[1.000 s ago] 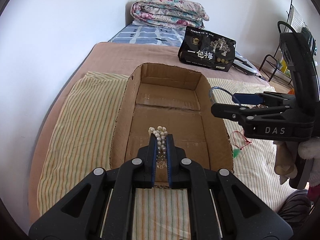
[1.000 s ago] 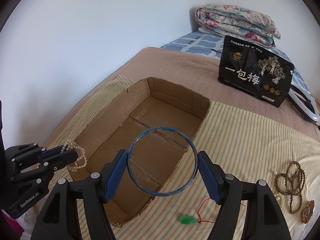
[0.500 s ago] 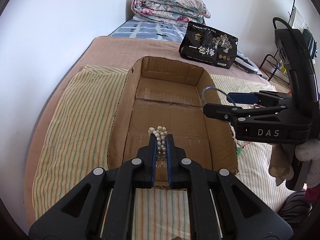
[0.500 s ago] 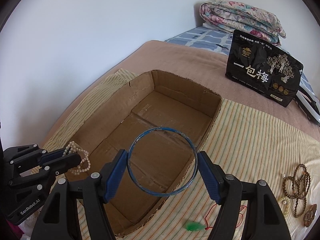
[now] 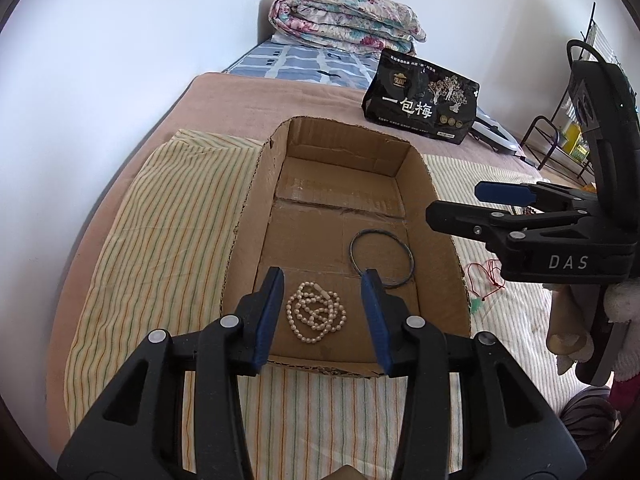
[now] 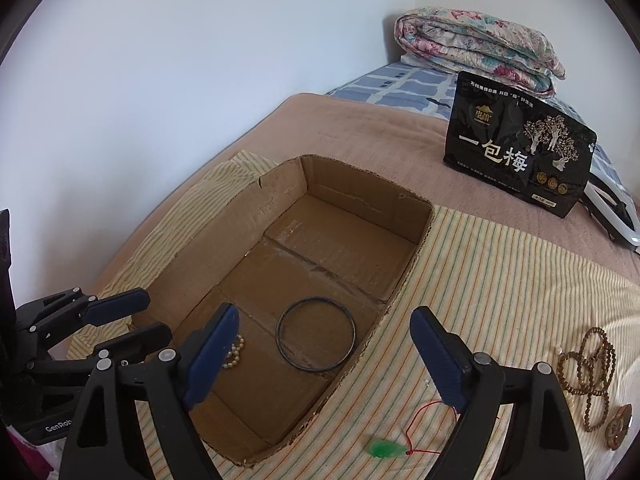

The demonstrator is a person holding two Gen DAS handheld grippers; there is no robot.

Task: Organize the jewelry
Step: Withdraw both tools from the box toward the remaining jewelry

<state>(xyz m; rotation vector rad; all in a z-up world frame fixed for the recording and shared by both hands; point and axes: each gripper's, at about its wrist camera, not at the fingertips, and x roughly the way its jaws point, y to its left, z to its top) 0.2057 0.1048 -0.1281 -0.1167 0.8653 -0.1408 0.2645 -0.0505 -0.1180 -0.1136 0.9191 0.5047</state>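
An open cardboard box (image 5: pixel 248 216) (image 6: pixel 224 232) lies on a striped cloth. A white pearl necklace (image 5: pixel 316 314) lies coiled on the box floor near its front; the right wrist view shows only part of it (image 6: pixel 236 354). A dark blue bangle (image 5: pixel 380 258) (image 6: pixel 316 334) lies flat on the box floor beside it. My left gripper (image 5: pixel 322 296) (image 6: pixel 132 316) is open and empty above the pearls. My right gripper (image 6: pixel 324 332) (image 5: pixel 476 204) is open and empty above the box's right side.
A green pendant on a red cord (image 6: pixel 386 448) (image 5: pixel 486 280) lies on the cloth right of the box. Brown bead strings (image 6: pixel 588 368) and a round pendant (image 6: pixel 618 426) lie farther right. A black snack bag (image 5: pixel 420 102) (image 6: pixel 520 164) and a folded quilt (image 5: pixel 344 20) sit behind.
Both grippers opened. The pearl necklace dropped from my left gripper and the bangle from my right gripper; both now lie on the box floor.
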